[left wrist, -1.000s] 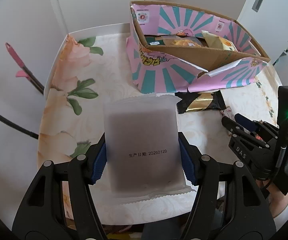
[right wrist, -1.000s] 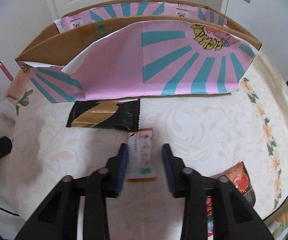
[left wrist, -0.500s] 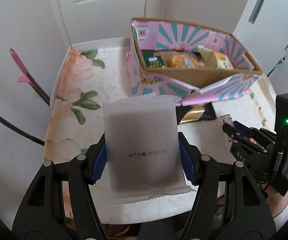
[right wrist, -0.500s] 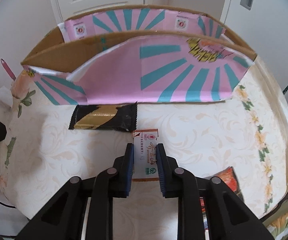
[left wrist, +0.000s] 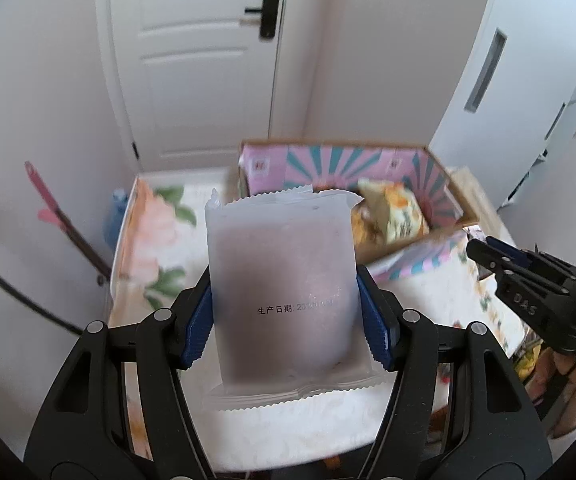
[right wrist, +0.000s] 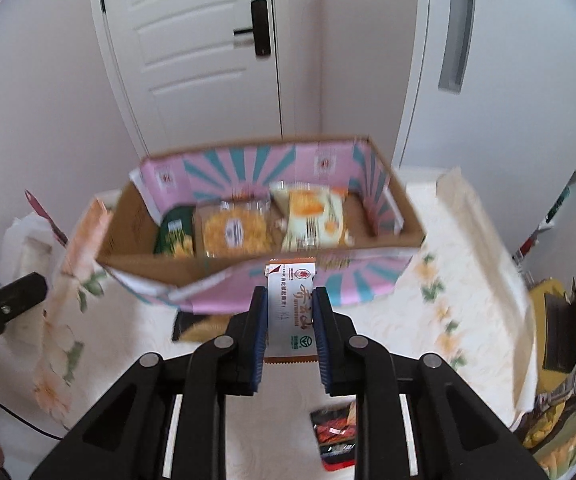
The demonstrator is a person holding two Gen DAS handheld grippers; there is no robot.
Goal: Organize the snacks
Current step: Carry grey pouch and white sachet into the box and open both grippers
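Transport step, by my judgement: left tongs clamp a frosted packet, right tongs clamp a small white sachet, both held above the counter short of the pink box; next, carry them over its rim and release inside

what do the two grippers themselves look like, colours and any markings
Both are matte black plastic linkages with silver pivot pins and ribbed blue pads on the fingers. The left gripper and right gripper look the same build. From the left view, the right gripper's body carries white "DAS" lettering and a green indicator light.
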